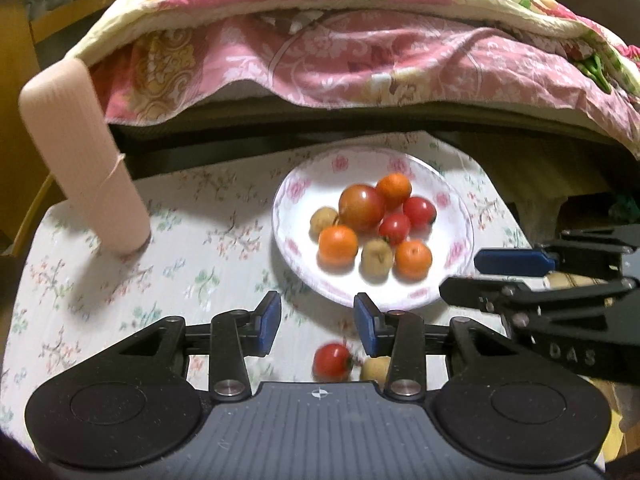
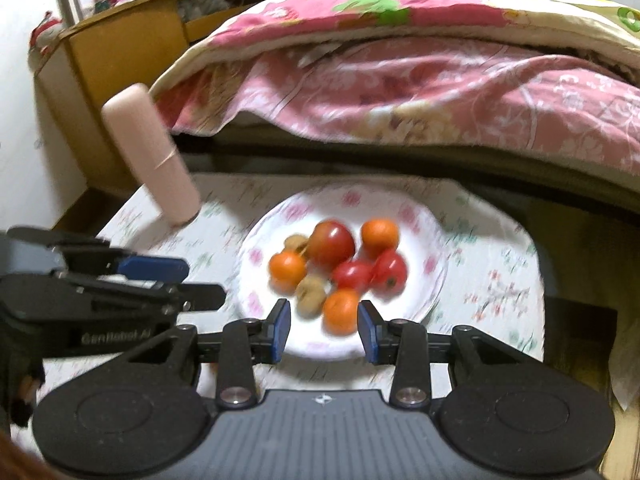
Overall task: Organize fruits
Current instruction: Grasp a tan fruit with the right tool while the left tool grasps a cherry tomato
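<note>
Bedroom setting: floral-clothed surface (image 1: 120, 280) drawn up against a bed under a pink patterned quilt (image 1: 360, 52), with a wooden cabinet (image 2: 120, 52) behind on the left.

Centre of surface: white plate with pink flower rim (image 1: 296, 248), carrying one large tomato (image 1: 361, 207), two small red tomatoes, three small orange citrus fruits (image 1: 338, 245) and two brownish fruits (kind not determinable). Off the plate, near edge of surface: one small red tomato (image 1: 332, 362) and one tan fruit (image 1: 374, 368) just beside it, both low between the fingers of the left tongs (image 1: 316, 322). Pale pink cylinder (image 1: 84, 156) standing toward the left, well apart from the plate.

Left tongs: open, empty, above the two loose fruits. Right tongs (image 2: 324, 330): open, empty, over the plate's near rim with an orange fruit (image 2: 340, 312) between the fingers but not gripped (motion blur throughout this view).

Step in hand, as judged: gathering of fruit onto the plate nearly complete, two pieces outstanding. Next move likely to call for lowering the left tongs around the loose tomato, closing gently on its soft, rollable skin, then lifting to a bare patch of plate without knocking the piled fruit.

Legible writing: "DAS" on the right tongs' body as seen from the left wrist; "GenRobot AI" (blurred, reading uncertain) on the left tongs' body as seen from the right wrist.
</note>
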